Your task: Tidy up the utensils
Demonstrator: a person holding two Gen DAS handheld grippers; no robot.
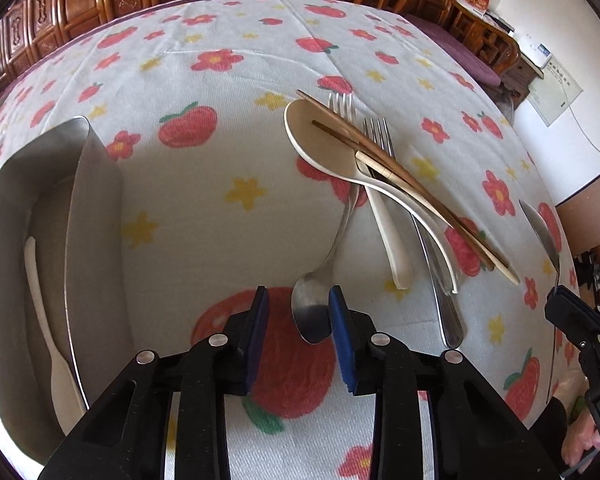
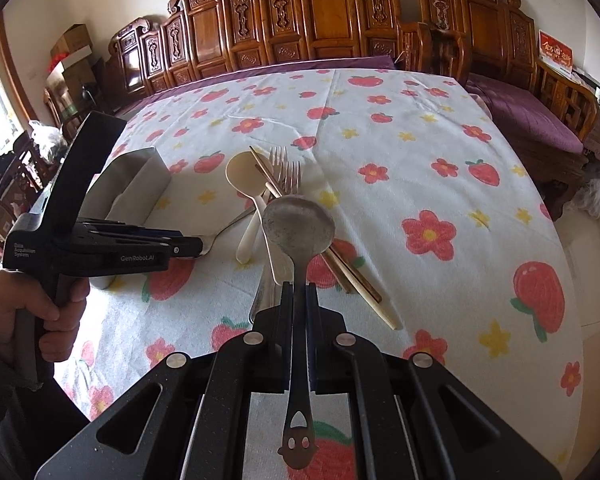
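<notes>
- Utensil count in the pile (image 1: 380,184) on the table (image 1: 220,80): two metal forks, two cream ceramic spoons (image 1: 324,140), one pair of brown chopsticks (image 1: 400,176), one small metal spoon (image 1: 314,312). All lie crossed over one another; the chopsticks rest on top of the larger cream spoon.
- One more metal spoon, the held spoon (image 2: 298,228), is off the table, pinched at its handle by the right gripper (image 2: 299,292); its bowl points forward above the pile.
- One steel tray (image 1: 96,184) stands left of the pile. One cream utensil (image 1: 40,280) lies inside it.
- Left gripper (image 1: 299,300): jaws spread, one on each side of the small metal spoon's bowl at the near edge of the pile; contact with the bowl cannot be judged.
- Right gripper: jaws pressed together on the held spoon's handle.
- Left wrist view only: the tray's interior with the cream utensil, and the small metal spoon's bowl between the blue pads (image 1: 342,336).
- Right wrist view only: the cut-out end of the held spoon's handle, and the hand (image 2: 32,312) gripping the left gripper's black body, left of the pile.
- In the right wrist view the held spoon covers part of the pile, and the left gripper's body hides the tray's near end.
- Around: carved wooden furniture (image 2: 320,12) beyond the table's far edge; a purple cushion (image 2: 528,116) right of the pile.
</notes>
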